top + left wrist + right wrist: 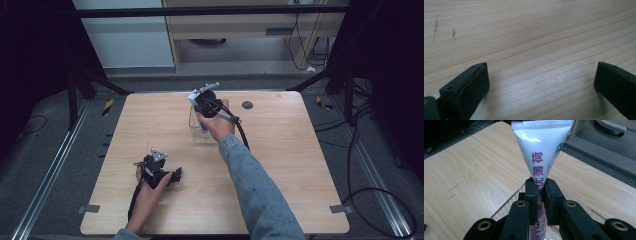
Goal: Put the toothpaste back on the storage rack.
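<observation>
A pale wooden table [280, 165] is taking up the middle of the high view. Near its twelve o'clock edge a clear plastic container [192, 131] is standing, and the right gripper [541, 187] is hovering over it, jaws clamped on a white tube [541, 147] with purple lettering, crimped end pointing away from the gripper camera. At about seven o'clock the left gripper [176, 175] is resting low over bare wood, its jaws standing wide apart with nothing between them
</observation>
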A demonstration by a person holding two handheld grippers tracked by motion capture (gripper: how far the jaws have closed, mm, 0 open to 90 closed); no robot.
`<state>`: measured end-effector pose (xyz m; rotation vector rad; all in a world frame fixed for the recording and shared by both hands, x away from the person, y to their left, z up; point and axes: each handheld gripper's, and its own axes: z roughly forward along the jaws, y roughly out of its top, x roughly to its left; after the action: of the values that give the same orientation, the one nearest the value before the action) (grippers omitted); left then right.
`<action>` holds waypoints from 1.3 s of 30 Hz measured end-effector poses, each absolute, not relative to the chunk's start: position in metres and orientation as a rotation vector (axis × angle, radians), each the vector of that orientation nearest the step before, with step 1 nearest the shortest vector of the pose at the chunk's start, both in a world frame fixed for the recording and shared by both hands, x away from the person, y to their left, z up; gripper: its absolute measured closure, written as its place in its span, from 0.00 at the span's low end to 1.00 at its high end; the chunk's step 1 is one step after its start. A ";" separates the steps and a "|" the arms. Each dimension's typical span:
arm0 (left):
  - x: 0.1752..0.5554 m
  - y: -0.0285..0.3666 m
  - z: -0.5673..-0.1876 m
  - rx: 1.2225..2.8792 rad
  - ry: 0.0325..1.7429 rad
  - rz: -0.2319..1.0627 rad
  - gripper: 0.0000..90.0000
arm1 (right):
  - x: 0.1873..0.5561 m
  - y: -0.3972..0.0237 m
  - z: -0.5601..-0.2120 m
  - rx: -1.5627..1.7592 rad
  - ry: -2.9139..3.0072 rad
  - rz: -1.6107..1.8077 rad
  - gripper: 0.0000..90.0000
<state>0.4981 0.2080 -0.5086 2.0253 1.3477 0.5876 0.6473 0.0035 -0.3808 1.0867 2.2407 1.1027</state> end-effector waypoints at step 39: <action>0.498 0.208 -0.509 2.029 1.342 0.586 0.00 | 0.657 0.013 -0.380 1.101 2.252 1.102 0.89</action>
<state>0.4982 0.2084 -0.5086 2.0290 1.3421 0.5862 0.6574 0.0132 -0.3802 1.1007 2.2519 1.1022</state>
